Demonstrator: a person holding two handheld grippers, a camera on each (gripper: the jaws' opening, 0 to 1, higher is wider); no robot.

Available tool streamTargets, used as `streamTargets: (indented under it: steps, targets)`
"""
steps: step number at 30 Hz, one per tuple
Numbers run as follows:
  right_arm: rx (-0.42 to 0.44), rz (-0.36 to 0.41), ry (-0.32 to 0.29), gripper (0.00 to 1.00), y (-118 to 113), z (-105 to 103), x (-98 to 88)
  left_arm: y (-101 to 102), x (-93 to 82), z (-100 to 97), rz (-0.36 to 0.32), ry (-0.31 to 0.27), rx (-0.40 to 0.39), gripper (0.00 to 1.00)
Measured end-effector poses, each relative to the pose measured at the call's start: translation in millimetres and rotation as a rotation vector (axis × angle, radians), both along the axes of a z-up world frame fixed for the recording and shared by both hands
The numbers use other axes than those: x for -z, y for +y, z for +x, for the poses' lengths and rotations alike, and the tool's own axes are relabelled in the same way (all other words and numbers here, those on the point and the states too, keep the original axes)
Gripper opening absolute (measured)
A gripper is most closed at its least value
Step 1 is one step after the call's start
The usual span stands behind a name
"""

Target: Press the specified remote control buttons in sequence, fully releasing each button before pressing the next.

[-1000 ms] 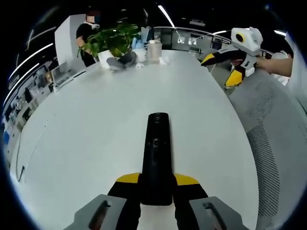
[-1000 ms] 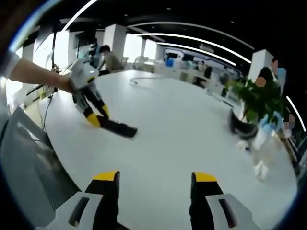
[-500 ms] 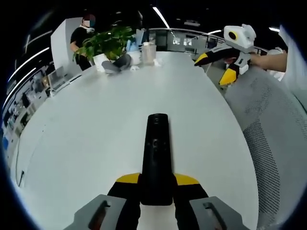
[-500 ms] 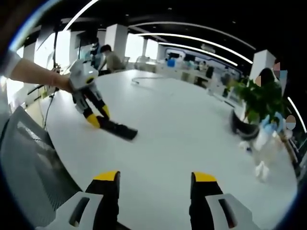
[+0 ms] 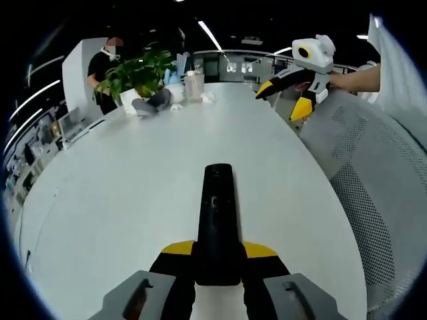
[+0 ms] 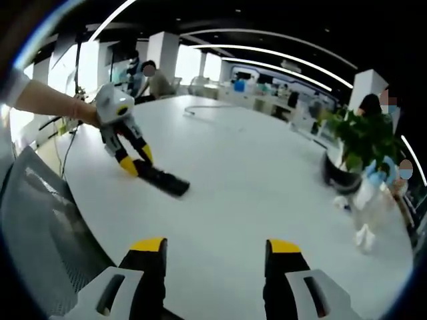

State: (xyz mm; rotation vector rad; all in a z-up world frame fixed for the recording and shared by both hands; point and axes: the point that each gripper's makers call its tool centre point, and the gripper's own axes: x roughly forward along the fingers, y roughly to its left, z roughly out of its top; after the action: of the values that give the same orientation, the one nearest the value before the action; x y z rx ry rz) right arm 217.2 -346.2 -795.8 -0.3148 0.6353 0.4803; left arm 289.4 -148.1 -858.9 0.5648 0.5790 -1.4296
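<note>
The remote control (image 5: 217, 223) is a long, slim black bar lying flat on the white table (image 5: 120, 193), its near end clamped between my left gripper (image 5: 217, 257)'s 2 yellow-tipped jaws, its far end pointing away, small buttons faintly visible along its top.

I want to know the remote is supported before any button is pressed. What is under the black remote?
The white table lies under the remote, whose near end sits between the left gripper jaws. Its underside is covered, so contact cannot be confirmed.
</note>
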Motion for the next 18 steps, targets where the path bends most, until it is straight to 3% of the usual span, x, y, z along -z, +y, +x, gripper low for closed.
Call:
streamTargets:
  steps: [18]
  targets:
    - [-0.003,-0.004,0.006,0.54,-0.3,-0.6,1.3,-0.7,0.5,-11.4,-0.020,0.015,0.005,0.25]
